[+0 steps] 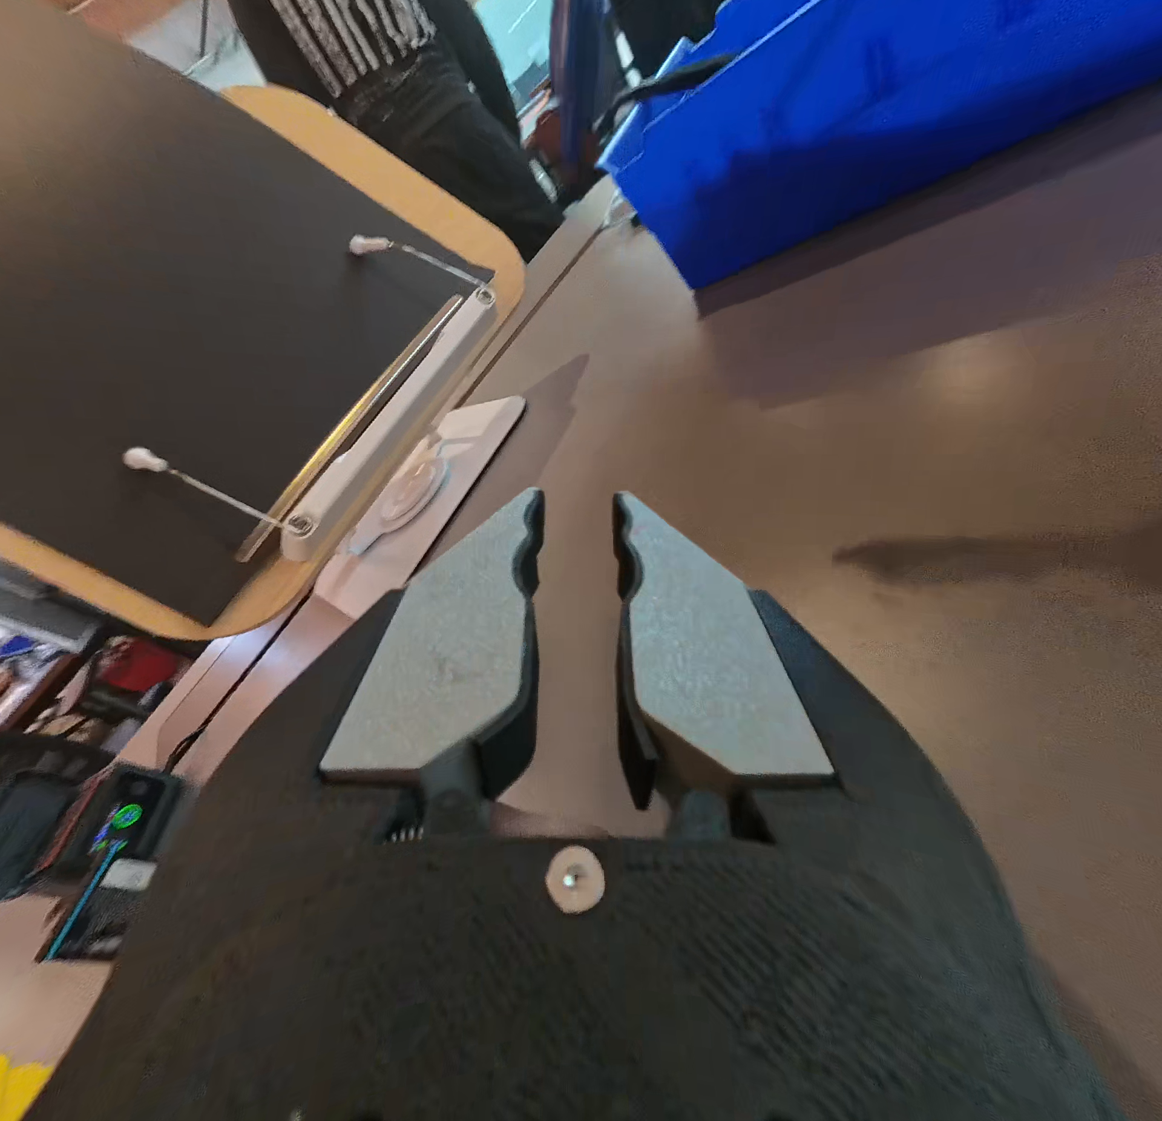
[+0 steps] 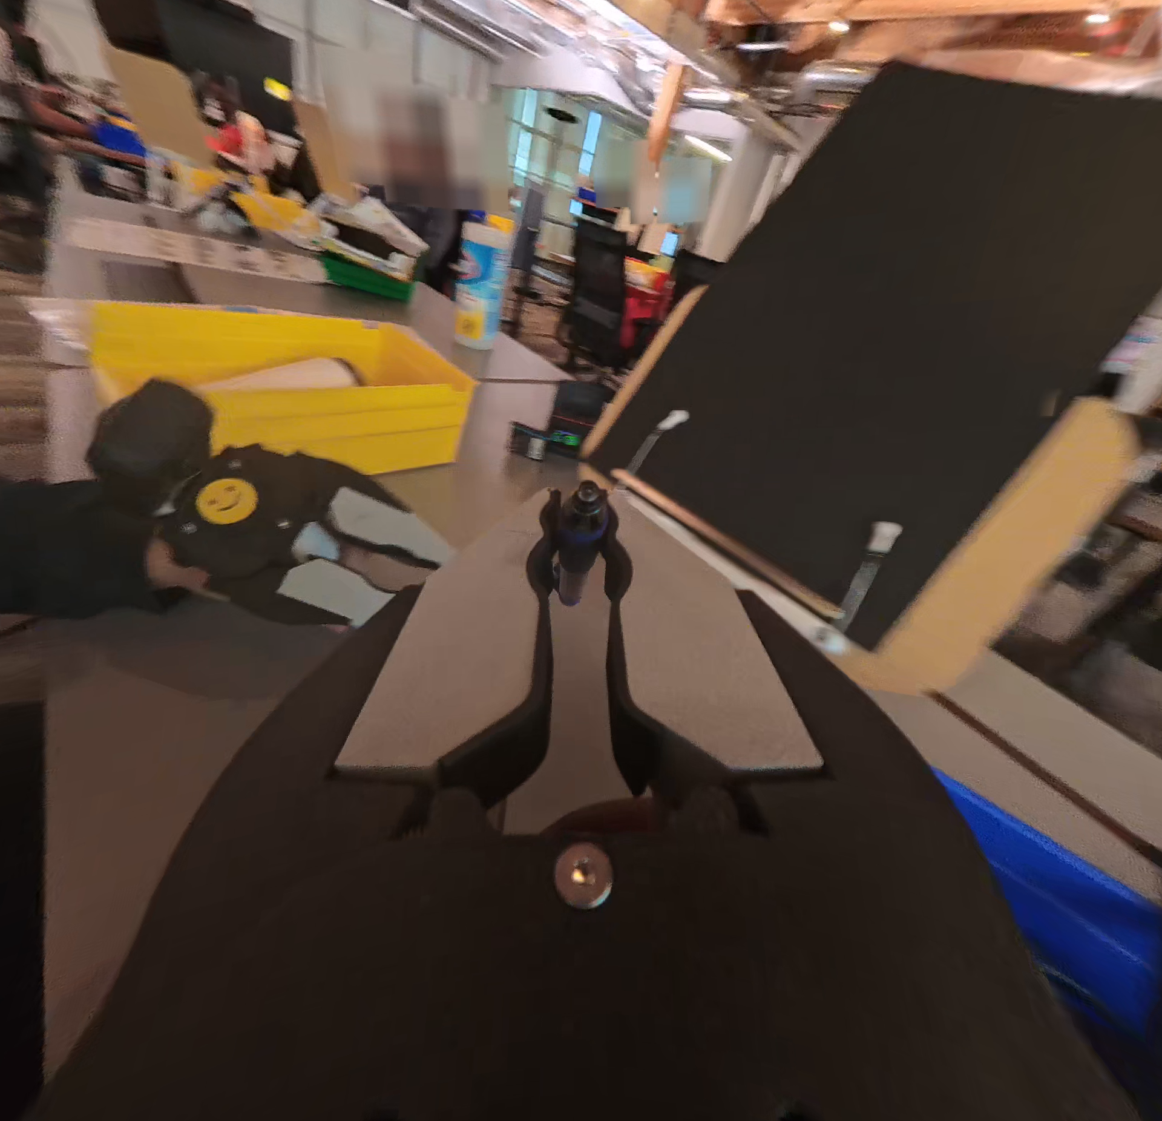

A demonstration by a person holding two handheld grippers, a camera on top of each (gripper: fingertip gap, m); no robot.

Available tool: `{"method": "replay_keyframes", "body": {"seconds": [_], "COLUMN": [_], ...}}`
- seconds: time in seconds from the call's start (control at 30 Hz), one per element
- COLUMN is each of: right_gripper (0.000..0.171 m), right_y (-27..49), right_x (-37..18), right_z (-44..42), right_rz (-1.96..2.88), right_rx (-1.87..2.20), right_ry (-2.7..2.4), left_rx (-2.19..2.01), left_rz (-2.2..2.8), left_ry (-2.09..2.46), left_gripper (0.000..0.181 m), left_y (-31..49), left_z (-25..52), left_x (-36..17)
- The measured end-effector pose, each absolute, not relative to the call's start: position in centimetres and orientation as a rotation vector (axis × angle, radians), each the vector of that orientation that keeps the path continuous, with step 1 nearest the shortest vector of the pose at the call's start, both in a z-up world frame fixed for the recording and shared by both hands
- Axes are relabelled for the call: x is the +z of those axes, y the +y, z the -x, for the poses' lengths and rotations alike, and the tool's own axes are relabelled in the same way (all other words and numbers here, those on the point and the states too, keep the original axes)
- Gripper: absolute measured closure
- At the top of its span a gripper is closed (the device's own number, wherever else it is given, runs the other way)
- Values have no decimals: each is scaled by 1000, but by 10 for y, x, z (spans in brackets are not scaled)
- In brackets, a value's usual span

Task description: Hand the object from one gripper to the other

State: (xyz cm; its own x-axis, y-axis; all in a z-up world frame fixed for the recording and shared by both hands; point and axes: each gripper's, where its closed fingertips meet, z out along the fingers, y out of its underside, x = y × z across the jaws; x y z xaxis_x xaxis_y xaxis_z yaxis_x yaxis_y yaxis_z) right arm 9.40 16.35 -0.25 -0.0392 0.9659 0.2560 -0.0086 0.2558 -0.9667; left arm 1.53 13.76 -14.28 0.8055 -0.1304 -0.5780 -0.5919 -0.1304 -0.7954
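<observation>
In the right wrist view my right gripper (image 2: 580, 540) is shut on a small dark pen-like object (image 2: 578, 547) with a blue band and a grey lower part, held upright between the fingertips above the grey-brown table (image 2: 188, 745). My left gripper shows farther off at the left of that view (image 2: 352, 562), black with a yellow smiley sticker (image 2: 226, 501), low over the table. In the left wrist view my left gripper (image 1: 578, 518) is open and empty, its fingers apart above the bare table (image 1: 817, 525). The object does not show in that view.
A black board on a wooden-edged stand (image 1: 188, 336) with two metal page clips stands beside the left gripper; it also shows at the right of the right wrist view (image 2: 880, 336). A blue bin (image 1: 880, 135), a yellow bin (image 2: 302, 393), a wipes canister (image 2: 481, 286) and a person (image 1: 390, 53) stand beyond. My hands' fingertips stand some 15 centimeters from each other.
</observation>
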Motion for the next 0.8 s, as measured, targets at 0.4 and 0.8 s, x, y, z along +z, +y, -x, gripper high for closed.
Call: {"method": "replay_keyframes", "body": {"seconds": [0.4,0.8], "right_gripper": [163,104], "right_y": [342,378], "right_x": [16,-30], "right_z": [-208,-176], "right_rz": [1651,1806], "right_rx": [321,248], "right_ry": [-1412,-1359], "left_rx": [691,686], "left_rz": [1710,1723], "left_ry": [642,641], "left_gripper": [178,179], "left_y": [147,146], "left_z": [-6,-3], "left_x": [-160,-161]}}
